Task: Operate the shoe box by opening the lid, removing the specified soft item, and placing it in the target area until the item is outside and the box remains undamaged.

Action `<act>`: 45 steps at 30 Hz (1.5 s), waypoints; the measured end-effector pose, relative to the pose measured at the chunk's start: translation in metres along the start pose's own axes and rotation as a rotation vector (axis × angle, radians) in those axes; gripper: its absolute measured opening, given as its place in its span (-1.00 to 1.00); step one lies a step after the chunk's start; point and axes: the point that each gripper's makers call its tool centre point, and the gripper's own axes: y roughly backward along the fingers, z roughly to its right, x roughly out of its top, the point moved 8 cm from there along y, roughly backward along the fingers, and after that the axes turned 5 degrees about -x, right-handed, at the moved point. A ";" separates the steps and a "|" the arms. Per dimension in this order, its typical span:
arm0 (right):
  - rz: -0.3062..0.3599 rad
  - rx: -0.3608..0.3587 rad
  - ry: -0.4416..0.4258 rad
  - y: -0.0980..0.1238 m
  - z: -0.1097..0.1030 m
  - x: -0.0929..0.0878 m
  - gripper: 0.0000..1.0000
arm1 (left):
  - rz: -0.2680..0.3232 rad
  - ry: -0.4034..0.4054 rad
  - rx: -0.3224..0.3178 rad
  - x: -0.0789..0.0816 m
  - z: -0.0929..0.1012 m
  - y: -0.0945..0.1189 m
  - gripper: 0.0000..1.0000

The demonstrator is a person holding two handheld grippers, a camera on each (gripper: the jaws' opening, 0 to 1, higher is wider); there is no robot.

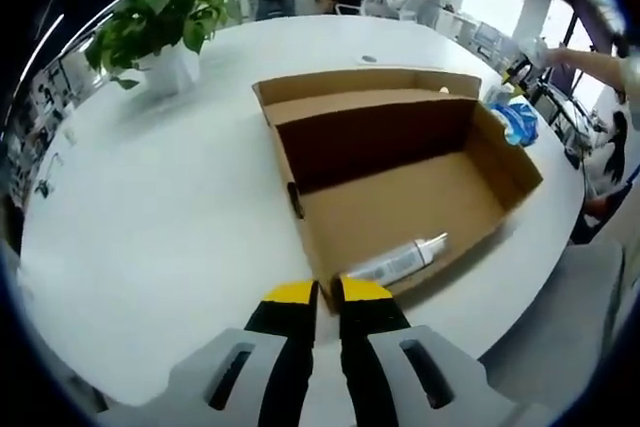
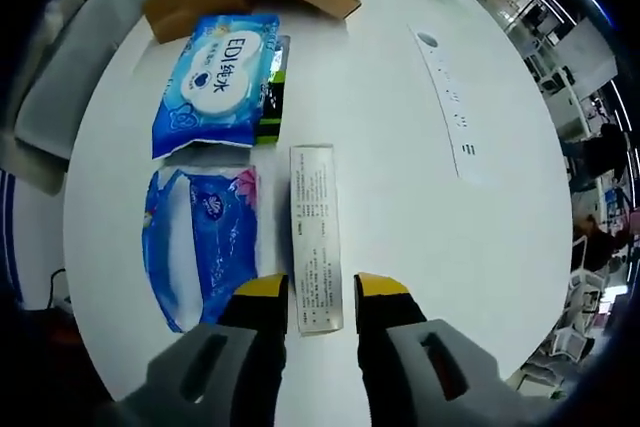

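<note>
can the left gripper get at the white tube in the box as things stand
Probably yes. The shoe box stands open, with its lid folded back, and the white tube lies bare on the floor against the near wall, just ahead of the left gripper. Only that low wall stands between; the jaws look nearly shut and would need opening.

A big white surface (image 1: 150, 207) holds a green plant (image 1: 160, 12) in a white pot. Far behind it, people stand by desks. In the right gripper view, a grey chair (image 2: 75, 57) sits beside the surface.
</note>
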 end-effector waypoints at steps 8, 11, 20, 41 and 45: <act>0.076 -0.060 -0.081 0.021 -0.009 0.010 -0.38 | -0.020 -0.116 -0.009 0.009 0.006 -0.001 -0.66; 0.084 -0.073 -0.110 0.028 -0.016 0.012 -0.28 | -0.021 -0.150 -0.011 0.015 0.006 0.000 -0.62; 0.158 -0.126 -0.200 0.053 -0.040 0.027 -0.15 | 0.006 -0.240 -0.046 0.033 0.009 0.006 -0.58; 0.340 -0.199 -0.411 0.083 -0.123 0.074 0.32 | -0.192 -0.591 -0.330 0.054 0.029 -0.019 -0.44; 0.391 -0.217 -0.451 0.089 -0.135 0.084 0.39 | -0.247 -0.637 -0.363 0.057 0.029 -0.026 -0.42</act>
